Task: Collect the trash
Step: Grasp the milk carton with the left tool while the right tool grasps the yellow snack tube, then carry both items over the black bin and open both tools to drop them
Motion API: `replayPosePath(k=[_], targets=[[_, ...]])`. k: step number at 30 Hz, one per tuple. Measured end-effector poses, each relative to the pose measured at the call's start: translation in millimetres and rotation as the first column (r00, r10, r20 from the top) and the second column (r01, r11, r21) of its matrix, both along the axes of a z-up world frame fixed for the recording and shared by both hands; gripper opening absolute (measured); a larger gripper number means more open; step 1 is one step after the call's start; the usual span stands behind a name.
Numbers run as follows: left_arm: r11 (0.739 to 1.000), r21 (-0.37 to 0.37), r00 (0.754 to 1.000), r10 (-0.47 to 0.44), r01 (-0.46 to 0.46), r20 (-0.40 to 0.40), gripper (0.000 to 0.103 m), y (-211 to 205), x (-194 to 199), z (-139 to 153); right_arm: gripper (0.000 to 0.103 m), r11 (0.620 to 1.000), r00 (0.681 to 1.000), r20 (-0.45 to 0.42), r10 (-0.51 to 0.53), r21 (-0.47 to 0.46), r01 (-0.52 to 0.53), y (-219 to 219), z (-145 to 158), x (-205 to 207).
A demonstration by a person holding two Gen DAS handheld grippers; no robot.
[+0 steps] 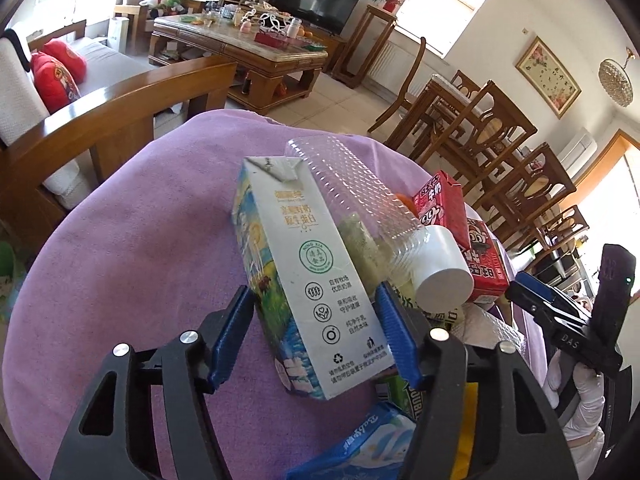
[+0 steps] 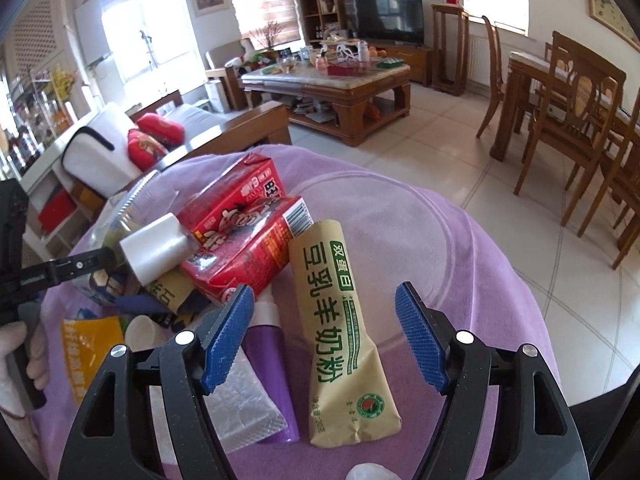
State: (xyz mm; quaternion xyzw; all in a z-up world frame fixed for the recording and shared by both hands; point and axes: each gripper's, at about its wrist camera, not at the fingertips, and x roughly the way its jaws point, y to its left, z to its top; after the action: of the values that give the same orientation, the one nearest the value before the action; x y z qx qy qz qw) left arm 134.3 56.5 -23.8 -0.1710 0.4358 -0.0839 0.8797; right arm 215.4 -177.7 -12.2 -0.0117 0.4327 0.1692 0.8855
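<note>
The milk carton [image 1: 296, 272] lies on the purple-covered desk [image 1: 120, 240], its long axis running away from us between our left fingers [image 1: 390, 332], which seem to touch its sides, though we cannot tell if they grip. Our right gripper [image 2: 326, 336] stands apart astride the tan powder sachet [image 2: 340, 332], touching nothing.

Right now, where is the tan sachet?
Right wrist view: the tan sachet lies on the purple cloth between the right gripper fingers, beside the red cartons.

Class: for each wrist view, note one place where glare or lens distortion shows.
Left wrist view: the dining chairs lean and curve toward the frame edge, and the doorway is blown out white. Right wrist view: the window is overexposed, and dark corners ring the picture.
</note>
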Motion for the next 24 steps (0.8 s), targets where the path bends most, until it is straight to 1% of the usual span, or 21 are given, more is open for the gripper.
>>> replayPosePath(k=[1, 2, 4, 6, 7, 9, 13, 15, 17, 20, 24], targets=[[1.0, -0.013, 1.0, 0.002, -0.002, 0.001, 0.057, 3.6, -0.8, -0.2, 0.062, 1.0, 1.0, -0.019, 0.0, -0.009, 0.0, 2.7, -4.6, 4.0], [1.0, -0.03, 1.0, 0.002, -0.002, 0.002, 0.055, 7.3, -2.0, -0.7, 0.057, 1.0, 0.999, -0.036, -0.001, -0.014, 0.0, 4.0, -9.6, 6.8], [0.998, -0.057, 1.0, -0.007, 0.007, 0.002, 0.053, 13.0, -3.2, -0.9, 0.039, 1.0, 0.998, -0.062, 0.001, -0.008, -0.002, 6.6, -17.8, 10.8], [0.998, -0.065, 1.0, -0.014, 0.015, 0.008, 0.048, 16.7, -3.9, 0.3, 0.035, 1.0, 0.999, -0.05, -0.003, -0.002, 0.003, 7.4, -20.4, 8.5], [0.998, -0.061, 1.0, -0.018, 0.018, 0.01, 0.047, 18.1, -4.1, 1.1, 0.033, 1.0, 0.999, -0.055, -0.003, 0.022, 0.004, 6.6, -19.4, 8.1], [0.999, -0.048, 1.0, -0.016, 0.017, 0.015, 0.041, 19.7, -5.1, 1.2, 0.033, 0.997, 0.999, -0.042, -0.011, 0.07, 0.014, 0.1, -15.4, 2.3], [0.996, -0.084, 0.999, -0.016, 0.019, 0.035, 0.041, 28.8, -14.6, 1.1, 0.033, 0.991, 0.999, 0.012, -0.044, 0.128, 0.042, -15.3, 3.8, -15.6], [0.995, -0.096, 0.998, -0.011, 0.017, 0.064, 0.041, 31.4, -21.4, 5.1, 0.032, 0.987, 0.998, 0.039, -0.056, 0.155, 0.049, -24.4, 16.4, -27.9], [0.995, -0.099, 0.996, -0.002, 0.011, 0.093, 0.041, 33.9, -29.4, 12.0, 0.032, 0.98, 0.995, 0.07, -0.066, 0.19, 0.051, -35.2, 28.1, -40.3], [0.995, -0.1, 0.988, -0.011, 0.026, 0.153, 0.041, 28.4, -45.0, 27.8, 0.033, 0.969, 0.991, 0.107, -0.08, 0.242, 0.052, -46.8, 40.5, -62.7], [0.993, -0.083, 0.974, -0.06, 0.08, 0.216, 0.041, 6.8, -62.1, 49.6, 0.032, 0.953, 0.987, 0.133, -0.087, 0.301, 0.043, -58.8, 49.0, -96.1]])
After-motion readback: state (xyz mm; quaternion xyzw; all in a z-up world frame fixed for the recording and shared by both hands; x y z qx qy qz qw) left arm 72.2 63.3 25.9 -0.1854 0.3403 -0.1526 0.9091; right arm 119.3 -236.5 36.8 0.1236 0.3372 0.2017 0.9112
